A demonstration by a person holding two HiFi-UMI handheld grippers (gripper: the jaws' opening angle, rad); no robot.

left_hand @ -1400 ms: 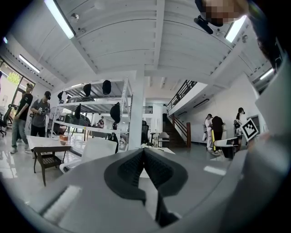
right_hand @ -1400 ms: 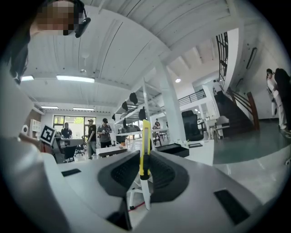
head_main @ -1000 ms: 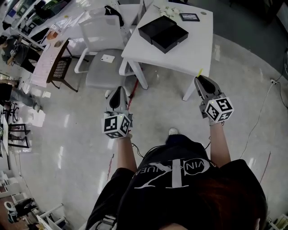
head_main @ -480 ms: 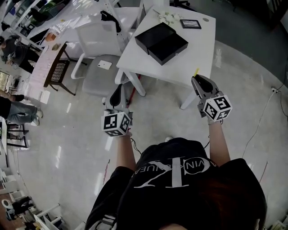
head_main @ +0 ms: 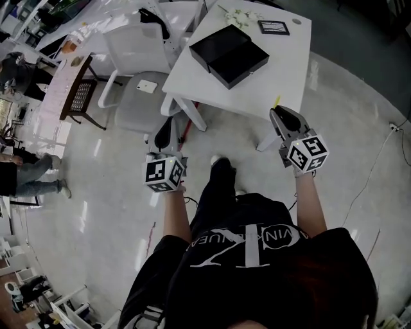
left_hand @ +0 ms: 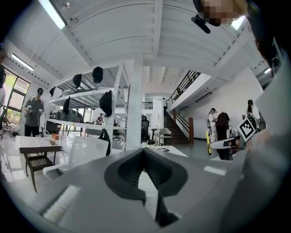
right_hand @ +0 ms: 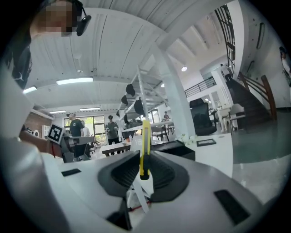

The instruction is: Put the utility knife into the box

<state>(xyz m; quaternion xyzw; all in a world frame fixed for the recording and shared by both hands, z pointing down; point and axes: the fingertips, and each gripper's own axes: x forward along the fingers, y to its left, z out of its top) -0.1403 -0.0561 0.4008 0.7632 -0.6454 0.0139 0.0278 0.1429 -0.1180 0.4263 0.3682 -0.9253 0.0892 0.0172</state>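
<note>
A yellow utility knife (right_hand: 144, 148) stands upright between the pads of my right gripper (right_hand: 145, 175), which is shut on it. From the head view its yellow tip (head_main: 277, 101) pokes out ahead of the right gripper (head_main: 279, 114), just short of the white table's near edge (head_main: 282, 77). The black box (head_main: 239, 61) lies open on that table with its black lid (head_main: 215, 44) next to it, and it also shows as a dark box (right_hand: 175, 148) beyond the knife. My left gripper (head_main: 167, 125) hovers over the floor to the table's left, its jaws (left_hand: 144, 151) shut and empty.
A white chair (head_main: 138, 71) with a phone (head_main: 146, 85) on its seat stands left of the table. A small framed picture (head_main: 272, 27) and white flowers (head_main: 241, 16) sit at the table's far end. More desks, a brown chair (head_main: 80, 96) and people stand further left.
The person has stepped forward, one foot now out in front. The table and box have drawn nearer to both grippers. The knife stays in the right gripper.
</note>
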